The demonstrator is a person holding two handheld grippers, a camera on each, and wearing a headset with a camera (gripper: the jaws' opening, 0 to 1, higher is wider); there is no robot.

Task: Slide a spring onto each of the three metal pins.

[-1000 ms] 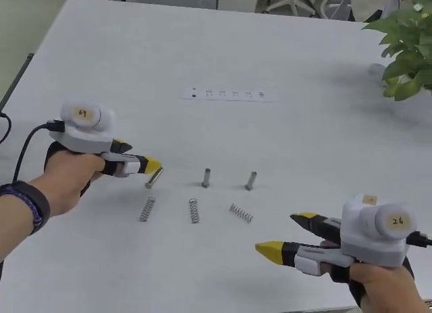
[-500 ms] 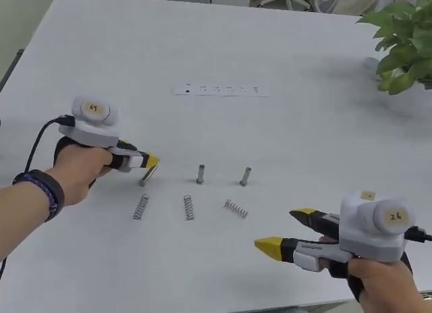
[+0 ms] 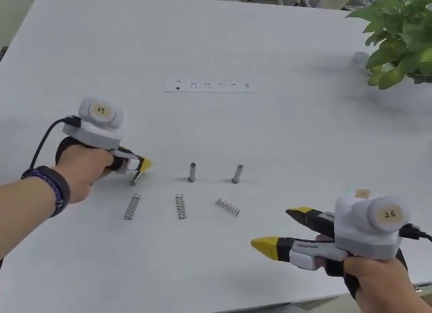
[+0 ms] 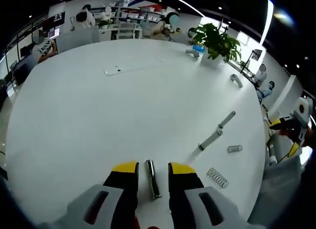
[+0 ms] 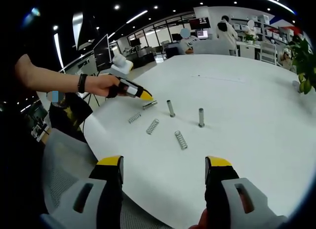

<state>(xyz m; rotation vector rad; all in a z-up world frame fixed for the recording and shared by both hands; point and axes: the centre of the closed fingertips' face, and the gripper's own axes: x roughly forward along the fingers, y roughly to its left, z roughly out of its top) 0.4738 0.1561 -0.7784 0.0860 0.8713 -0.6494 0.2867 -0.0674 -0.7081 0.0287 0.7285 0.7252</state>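
The left gripper (image 3: 140, 166) has its yellow-tipped fingers (image 4: 124, 171) on either side of a short grey metal pin (image 4: 153, 180), the leftmost of three on the white bench (image 3: 283, 124). In the left gripper view this pin's long axis runs straight out between the fingers, with a thin dark gap on each side. Whether they actually pinch it cannot be told. In the right gripper view the same pin leans far over at the fingertips. The middle pin (image 3: 192, 172) and the right-hand pin (image 3: 237, 173) stand upright, apart from each other in a row.

Three small coiled wire springs lie flat on the bench just on the person's side of the pins, none yet on a pin: the left spring (image 3: 132, 206), the middle spring (image 3: 180, 206) and the right spring (image 3: 228, 206). Each is a bare, silvery, open coil.

The right gripper (image 3: 280, 229) is held near the front edge of the bench, its fingers spread wide and holding nothing. The right spring is the one nearest to it, ahead of the fingers and well apart from them. In the right gripper view (image 5: 180, 139) its long axis points roughly away from the gripper, a little slanted. The fingers would therefore probably close on the coil's sides. The right hand looks better placed to fetch a spring, and such a thin coil may roll or squash if gripped hard.
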